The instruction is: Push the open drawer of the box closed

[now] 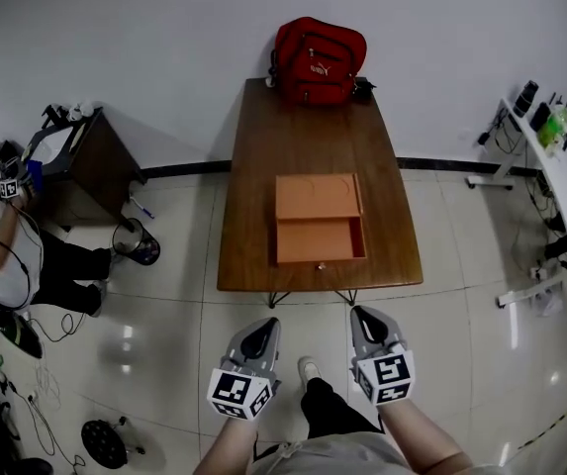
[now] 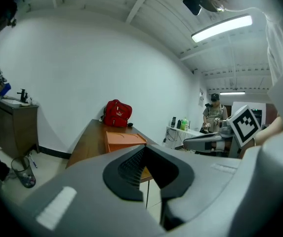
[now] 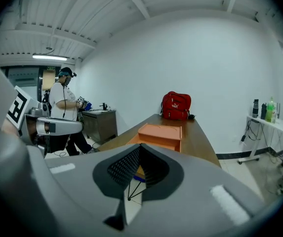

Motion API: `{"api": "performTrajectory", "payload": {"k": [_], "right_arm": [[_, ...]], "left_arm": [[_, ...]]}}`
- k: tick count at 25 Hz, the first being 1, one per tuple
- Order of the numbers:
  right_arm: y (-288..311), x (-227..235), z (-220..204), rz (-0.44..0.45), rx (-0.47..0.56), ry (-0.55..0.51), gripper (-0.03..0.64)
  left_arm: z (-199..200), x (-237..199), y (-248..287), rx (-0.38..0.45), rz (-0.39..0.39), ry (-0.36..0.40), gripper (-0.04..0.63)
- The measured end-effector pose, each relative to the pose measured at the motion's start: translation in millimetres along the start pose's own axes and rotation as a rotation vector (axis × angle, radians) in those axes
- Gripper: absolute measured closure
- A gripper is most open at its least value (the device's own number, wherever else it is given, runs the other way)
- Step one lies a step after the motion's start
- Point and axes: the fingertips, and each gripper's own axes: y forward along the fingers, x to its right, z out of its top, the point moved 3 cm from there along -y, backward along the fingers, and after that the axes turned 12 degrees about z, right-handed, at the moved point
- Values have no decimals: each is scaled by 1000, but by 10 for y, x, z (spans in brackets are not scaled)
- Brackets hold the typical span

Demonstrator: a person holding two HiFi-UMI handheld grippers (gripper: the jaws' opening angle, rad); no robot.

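Note:
An orange box (image 1: 319, 198) lies on the brown wooden table (image 1: 308, 137), its drawer (image 1: 320, 241) pulled out toward the near edge, with a small knob on the front. Both grippers hang over the floor short of that edge, apart from the box. My left gripper (image 1: 260, 337) is shut and holds nothing. My right gripper (image 1: 367, 324) is also shut and holds nothing. In the left gripper view the box (image 2: 125, 140) shows beyond the closed jaws of the left gripper (image 2: 146, 153). In the right gripper view the box (image 3: 161, 132) lies ahead of the right gripper (image 3: 139, 153).
A red backpack (image 1: 318, 59) stands at the table's far end against the wall. A dark cabinet (image 1: 87, 162) and a seated person (image 1: 1, 255) are at the left, with a small black bin (image 1: 137, 244) on the floor. A white desk (image 1: 566, 181) with bottles is at the right.

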Motion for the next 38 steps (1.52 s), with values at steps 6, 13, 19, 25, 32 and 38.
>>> {"api": "performTrajectory", "payload": {"k": [6, 13, 19, 25, 32, 38], "right_arm": [[608, 499, -179, 12, -89, 54, 609], [1094, 834, -609, 24, -192, 103, 611], [1451, 1062, -824, 18, -227, 170, 610], [1558, 1125, -919, 39, -250, 235, 609], [1721, 1215, -843, 46, -246, 236, 611], [1953, 1367, -690, 71, -230, 214, 611]], "left_arm": [[-165, -123, 881, -88, -18, -8, 595], [-726, -302, 1406, -245, 0, -67, 595], [-960, -459, 1863, -321, -2, -124, 595], [-946, -392, 2024, -349, -13, -122, 589], [-900, -460, 2188, -359, 2, -121, 589], [-722, -513, 2483, -356, 6, -68, 589]]}}
